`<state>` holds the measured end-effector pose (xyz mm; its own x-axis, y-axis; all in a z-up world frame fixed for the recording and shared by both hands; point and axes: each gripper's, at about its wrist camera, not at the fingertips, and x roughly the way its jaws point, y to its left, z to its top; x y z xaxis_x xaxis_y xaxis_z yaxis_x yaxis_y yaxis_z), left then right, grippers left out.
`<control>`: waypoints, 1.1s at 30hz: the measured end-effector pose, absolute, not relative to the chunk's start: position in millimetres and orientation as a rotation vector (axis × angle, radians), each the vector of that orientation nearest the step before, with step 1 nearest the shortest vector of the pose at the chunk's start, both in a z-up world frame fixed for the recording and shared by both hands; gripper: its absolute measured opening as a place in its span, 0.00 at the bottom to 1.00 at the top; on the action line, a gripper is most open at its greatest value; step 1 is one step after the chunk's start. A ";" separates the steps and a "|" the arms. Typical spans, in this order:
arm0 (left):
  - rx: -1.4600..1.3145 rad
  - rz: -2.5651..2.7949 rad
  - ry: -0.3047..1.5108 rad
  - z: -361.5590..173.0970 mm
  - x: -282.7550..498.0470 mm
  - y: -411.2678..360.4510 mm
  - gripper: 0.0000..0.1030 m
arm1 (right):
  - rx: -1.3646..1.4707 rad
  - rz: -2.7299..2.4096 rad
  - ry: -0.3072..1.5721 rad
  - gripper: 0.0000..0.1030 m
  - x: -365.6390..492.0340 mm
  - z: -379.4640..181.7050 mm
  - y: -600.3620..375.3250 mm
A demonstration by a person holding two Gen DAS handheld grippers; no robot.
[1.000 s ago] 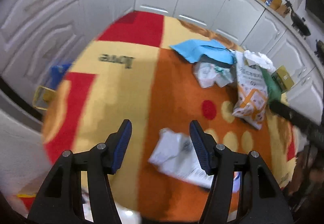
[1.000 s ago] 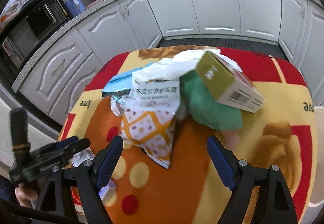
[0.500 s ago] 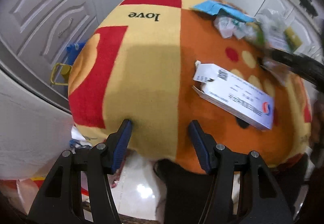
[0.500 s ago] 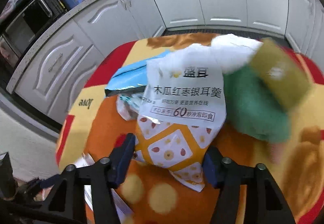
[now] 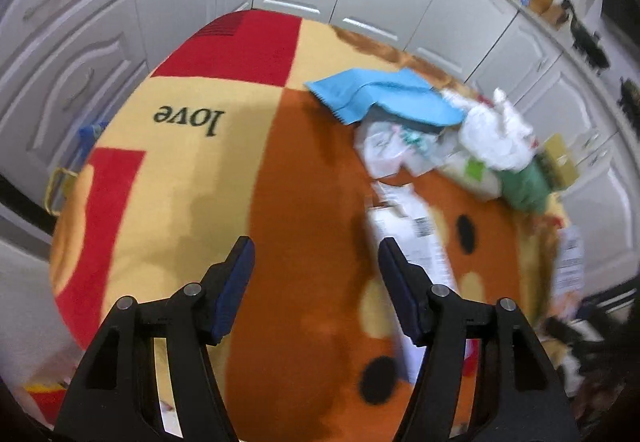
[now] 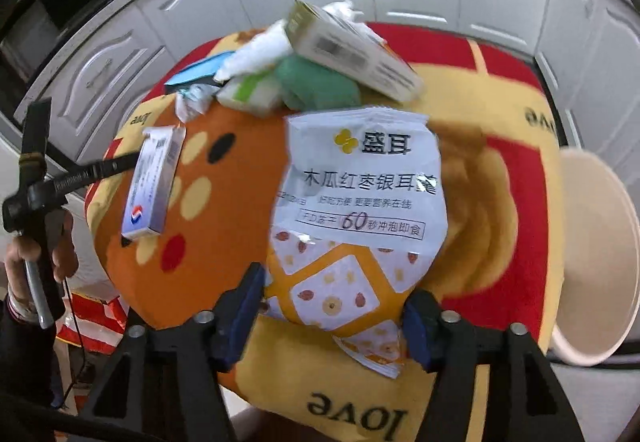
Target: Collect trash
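**Snack pouch between my right tongs; left tongs empty over the cloth**

My right gripper (image 6: pixel 334 308) has the white-and-orange snack pouch (image 6: pixel 356 210) between its blue pads (image 6: pixel 244 306). The pouch's lower corners sit against both pads and its crumpled bottom edge hangs just below them. These jaws have just been opening a little around it. Whether the pads press firmly I cannot tell.

My left gripper (image 5: pixel 316 288) stands with its jaws apart and nothing between them, having just widened slightly. It hangs over the orange field of the patterned cloth (image 5: pixel 304 202).

Taking the pouch as the landmark, the remaining trash lies as follows:
- Just behind its top edge: a green crumpled item (image 6: pixel 318 86), with a long olive-and-white carton (image 6: pixel 352 50) resting tilted on top of it.
- Behind and to its left: white tissue (image 6: pixel 260 50), a white-and-green packet (image 6: pixel 250 92) and a blue packet (image 6: pixel 196 72), piled touching one another.
- Well to its left, lying flat on the cloth: a white medicine box (image 6: pixel 154 182), apart from the pile.
- To its right, off the cloth's edge: a cream bin (image 6: pixel 596 254), its mouth facing the pouch.
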<state>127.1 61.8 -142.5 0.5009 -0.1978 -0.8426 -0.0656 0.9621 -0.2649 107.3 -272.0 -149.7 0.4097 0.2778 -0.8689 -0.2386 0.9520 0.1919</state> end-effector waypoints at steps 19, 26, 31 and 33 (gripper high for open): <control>-0.086 -0.050 1.059 -159.6 124.0 -19.8 0.48 | 0.034 0.272 1.018 0.62 110.3 -158.7 -264.8; -0.097 -0.139 0.998 -136.6 101.6 -28.3 0.45 | 0.100 0.310 0.943 0.61 90.4 -133.8 -280.7; -0.074 -0.171 0.942 -117.2 92.6 -45.9 0.45 | 0.091 0.290 0.882 0.61 76.9 -114.0 -285.5; -0.055 -0.182 0.919 -109.6 89.2 -55.7 0.45 | 0.090 0.284 0.870 0.61 71.8 -109.6 -287.9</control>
